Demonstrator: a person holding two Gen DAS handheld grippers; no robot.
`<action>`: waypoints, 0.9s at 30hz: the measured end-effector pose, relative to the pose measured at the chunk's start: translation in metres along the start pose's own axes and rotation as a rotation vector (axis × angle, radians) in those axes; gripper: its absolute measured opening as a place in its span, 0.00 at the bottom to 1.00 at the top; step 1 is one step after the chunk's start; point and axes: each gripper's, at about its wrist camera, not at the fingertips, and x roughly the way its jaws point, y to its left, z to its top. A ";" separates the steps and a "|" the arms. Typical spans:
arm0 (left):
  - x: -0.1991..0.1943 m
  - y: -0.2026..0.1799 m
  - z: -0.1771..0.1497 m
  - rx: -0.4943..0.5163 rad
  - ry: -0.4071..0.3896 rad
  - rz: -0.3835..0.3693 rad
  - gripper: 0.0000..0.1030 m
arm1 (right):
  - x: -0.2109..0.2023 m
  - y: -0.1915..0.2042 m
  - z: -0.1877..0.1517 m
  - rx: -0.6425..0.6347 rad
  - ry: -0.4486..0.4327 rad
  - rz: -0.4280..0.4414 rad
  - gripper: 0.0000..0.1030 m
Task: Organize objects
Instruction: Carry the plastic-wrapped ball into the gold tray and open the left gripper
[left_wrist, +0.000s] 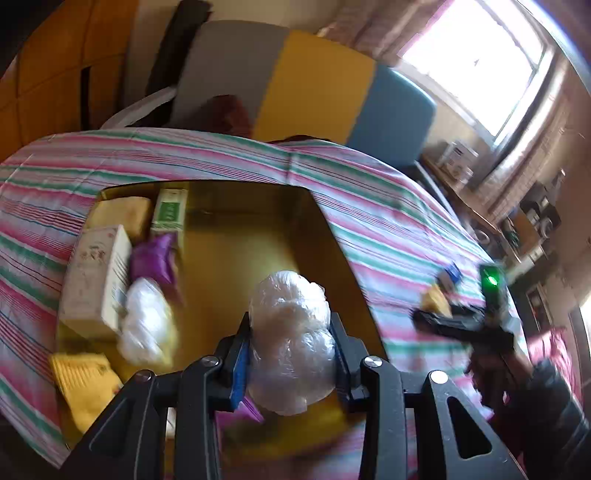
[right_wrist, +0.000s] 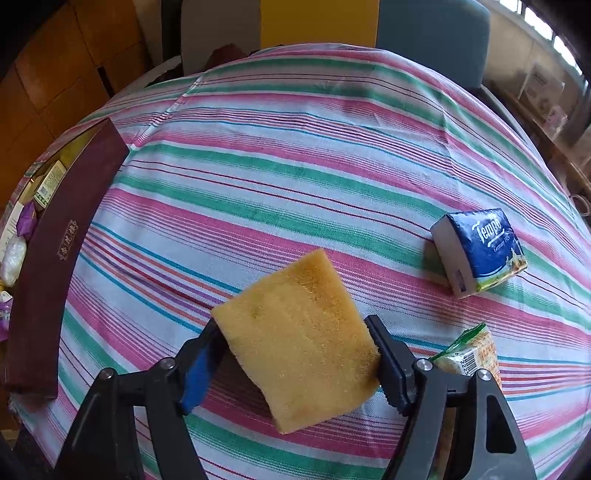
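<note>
We list the left gripper (left_wrist: 291, 354) closed on a clear plastic bag (left_wrist: 290, 343) of pale contents, the bag bulging up past its fingertips, above the yellow-lined box (left_wrist: 258, 240). Ahead and left of those fingers, inside the box, we see a white carton (left_wrist: 94, 280), a green-and-white carton (left_wrist: 170, 212), a purple wrapper (left_wrist: 153, 260), a second white bag (left_wrist: 146, 325) and a yellow cloth (left_wrist: 83, 384).

We record the right gripper (right_wrist: 295, 358) with a yellow sponge (right_wrist: 299, 339) between its fingers. We cannot tell whether either pad presses it, and no earlier frame shows movement. Right of the fingers on the striped cloth (right_wrist: 295, 147) lie a tissue pack (right_wrist: 480, 251) and, just beside the right finger, a green snack packet (right_wrist: 469, 354). The box's maroon wall (right_wrist: 55, 258) stands far left.
</note>
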 end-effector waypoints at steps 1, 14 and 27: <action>0.005 0.004 0.006 0.001 0.004 0.012 0.36 | 0.000 0.001 0.000 -0.001 0.000 -0.001 0.74; 0.118 0.052 0.089 0.021 0.091 0.182 0.38 | -0.003 0.007 -0.002 -0.022 -0.004 -0.016 0.75; 0.097 0.055 0.085 0.061 0.043 0.195 0.56 | -0.002 -0.001 0.000 -0.029 -0.018 -0.015 0.79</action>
